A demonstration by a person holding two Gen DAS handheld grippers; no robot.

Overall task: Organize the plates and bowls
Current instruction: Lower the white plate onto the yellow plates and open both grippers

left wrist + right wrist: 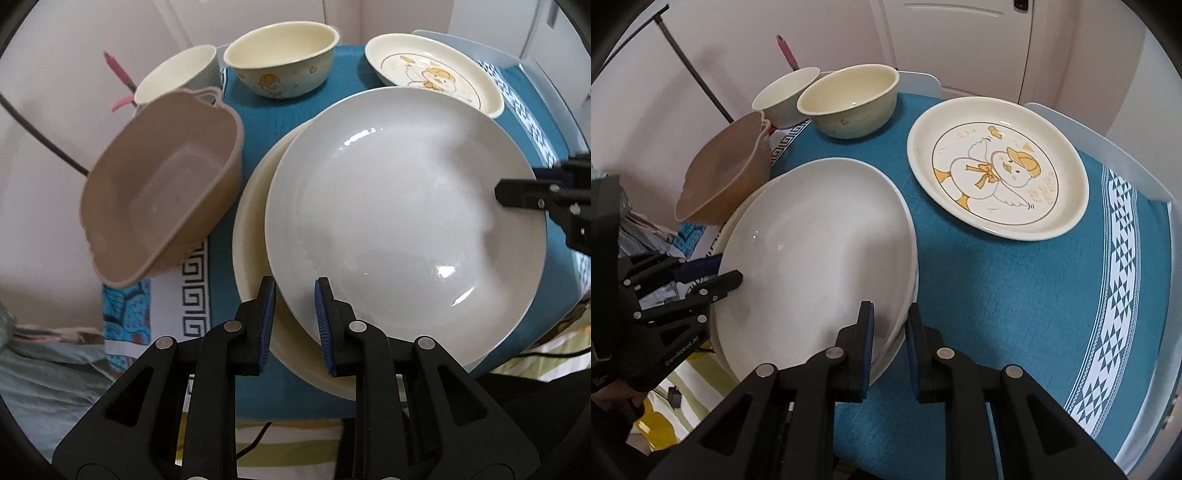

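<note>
A large white plate [399,225] lies on a cream plate [251,236] on the blue cloth [284,114]. My left gripper [295,321] straddles the near rims of both plates, jaws partly apart, pads not visibly pressing. My right gripper [889,347] straddles the white plate's [816,254] opposite rim the same way, and its finger shows in the left wrist view [517,192]. A duck plate [997,170], a cream bowl [849,103] and a smaller white bowl [786,94] stand behind.
A brown plastic tub [162,184] leans tilted at the table's left edge, beside the plate stack. The blue cloth [1015,295] has a patterned white border at the right. A wall and a door stand behind the table.
</note>
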